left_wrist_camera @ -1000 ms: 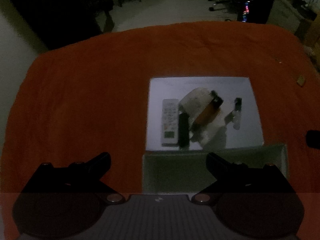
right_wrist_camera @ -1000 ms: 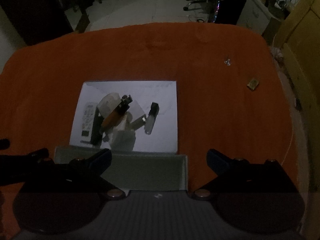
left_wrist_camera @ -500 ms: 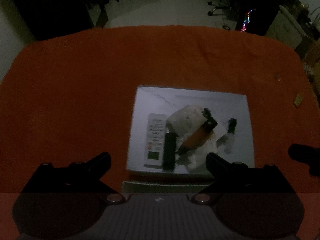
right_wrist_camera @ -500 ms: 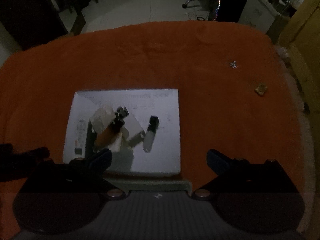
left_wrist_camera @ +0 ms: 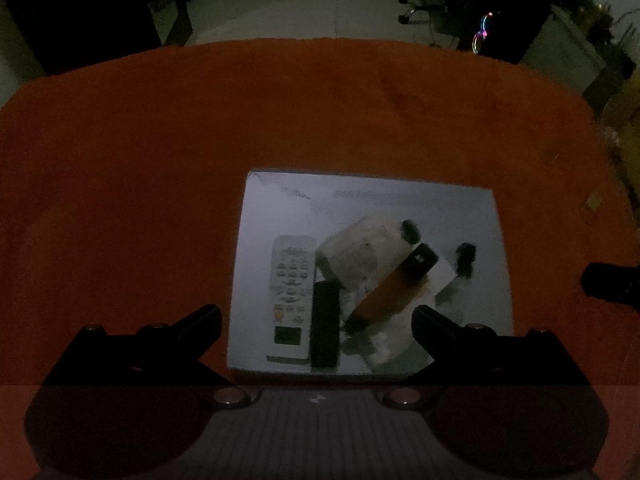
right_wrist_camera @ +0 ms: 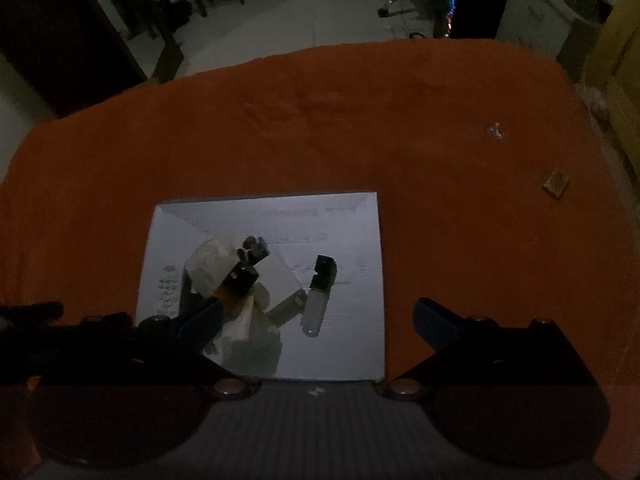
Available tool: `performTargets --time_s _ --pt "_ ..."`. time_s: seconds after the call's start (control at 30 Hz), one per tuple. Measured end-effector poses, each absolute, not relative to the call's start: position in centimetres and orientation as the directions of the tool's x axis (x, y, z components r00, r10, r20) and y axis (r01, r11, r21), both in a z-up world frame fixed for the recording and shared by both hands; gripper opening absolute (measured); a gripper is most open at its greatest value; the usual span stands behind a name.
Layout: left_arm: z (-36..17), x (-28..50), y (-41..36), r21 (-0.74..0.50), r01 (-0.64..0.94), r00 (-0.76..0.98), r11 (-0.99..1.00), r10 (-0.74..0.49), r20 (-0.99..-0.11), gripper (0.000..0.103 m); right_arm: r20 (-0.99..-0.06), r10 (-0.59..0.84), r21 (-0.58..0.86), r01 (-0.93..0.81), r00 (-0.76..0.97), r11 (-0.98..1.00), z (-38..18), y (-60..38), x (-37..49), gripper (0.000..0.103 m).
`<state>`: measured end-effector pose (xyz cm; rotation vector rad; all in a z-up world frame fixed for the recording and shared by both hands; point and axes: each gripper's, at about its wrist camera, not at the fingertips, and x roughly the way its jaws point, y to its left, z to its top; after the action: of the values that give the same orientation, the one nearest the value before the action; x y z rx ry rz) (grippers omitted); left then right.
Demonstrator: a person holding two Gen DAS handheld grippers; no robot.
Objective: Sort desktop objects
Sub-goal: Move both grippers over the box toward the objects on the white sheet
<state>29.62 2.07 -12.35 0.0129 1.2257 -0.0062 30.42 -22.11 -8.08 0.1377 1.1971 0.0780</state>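
A white sheet (left_wrist_camera: 360,196) (right_wrist_camera: 352,360) lies on the orange cloth and bears a pile of objects. In the left wrist view the pile holds a white remote (left_wrist_camera: 291,300), a black bar (left_wrist_camera: 325,326), an orange bottle with a black cap (left_wrist_camera: 394,286), a white box (left_wrist_camera: 360,252) and a small clear bottle with a black cap (left_wrist_camera: 465,258). That small bottle also shows in the right wrist view (right_wrist_camera: 320,294). My left gripper (left_wrist_camera: 316,322) is open and empty over the sheet's near edge. My right gripper (right_wrist_camera: 318,320) is open and empty above the sheet's near right part.
The orange cloth (left_wrist_camera: 160,160) covers the whole table. A small tan block (right_wrist_camera: 556,181) and a tiny silver piece (right_wrist_camera: 495,131) lie on the cloth far right. The right gripper's dark tip (left_wrist_camera: 608,286) shows at the left view's right edge. Chairs and furniture stand beyond the table.
Both grippers have moved forward over the sheet. The grey box at the near edge has dropped out of view below them. Both stay open.
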Motion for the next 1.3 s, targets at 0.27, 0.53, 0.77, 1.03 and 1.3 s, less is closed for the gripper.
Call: performTargets --time_s 0.27,0.53,0.77,1.03,1.3 --pt "-14.4 29.4 1.4 0.021 0.042 0.369 0.999 0.004 -0.929 0.102 -0.929 0.106 0.108 -0.015 0.355 0.994 -11.6 -22.8 31.3 0.103" --pt "-16.2 30.2 2.2 0.033 0.052 0.404 0.998 0.009 -0.915 0.102 -0.926 0.092 0.107 0.02 0.365 0.994 -14.2 -22.8 32.2 0.103" --pt "-18.8 31.1 4.2 -0.028 -0.019 0.367 0.999 -0.02 -0.93 0.102 -0.931 0.109 0.13 0.036 0.348 0.991 -16.8 -22.0 33.6 0.101" --pt "-20.5 31.9 4.2 0.053 0.047 0.405 0.997 0.029 -0.914 0.098 -0.94 0.126 0.138 0.016 0.318 0.99 -19.8 -20.4 34.3 0.081" --pt "-23.2 32.7 4.3 0.045 0.048 0.356 0.998 0.025 -0.934 0.07 -0.947 0.153 0.188 0.102 0.282 0.977 -23.3 -21.5 35.4 0.067"
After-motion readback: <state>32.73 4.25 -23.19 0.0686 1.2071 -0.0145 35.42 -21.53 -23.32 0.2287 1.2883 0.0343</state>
